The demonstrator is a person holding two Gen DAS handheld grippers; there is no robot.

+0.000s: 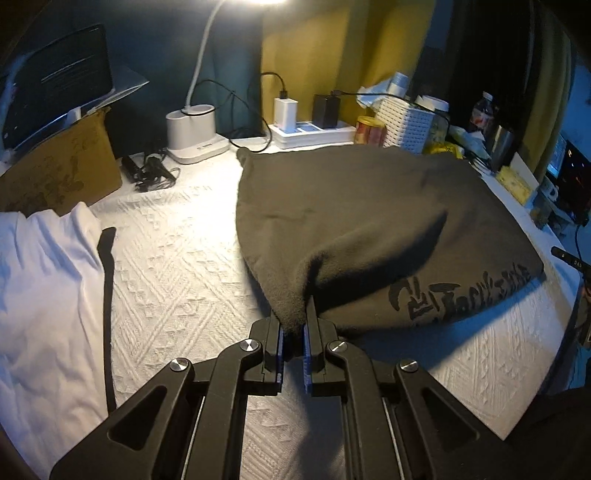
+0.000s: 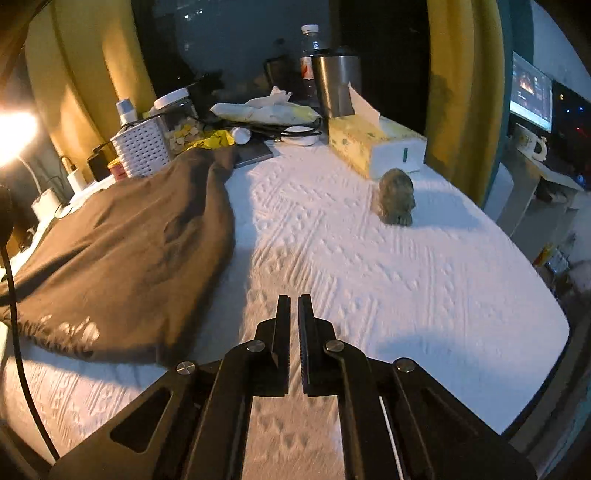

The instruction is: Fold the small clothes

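A desk under a white embossed cloth (image 2: pixel 369 266) carries a dark brown fleece garment with black lettering (image 1: pixel 369 206), spread across its middle. The left hand-held gripper (image 1: pixel 293 325) is clamped on the garment's near corner, lifting it. The right hand-held gripper (image 2: pixel 293 306), closed and empty, hovers above bare cloth beside the garment.

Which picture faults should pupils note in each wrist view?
Left wrist view: lamp glare burns out the top edge, bent fisheye edges, dark garment casts its own shadow. Right wrist view: flare at the left edge, motion blur on the tablecloth.
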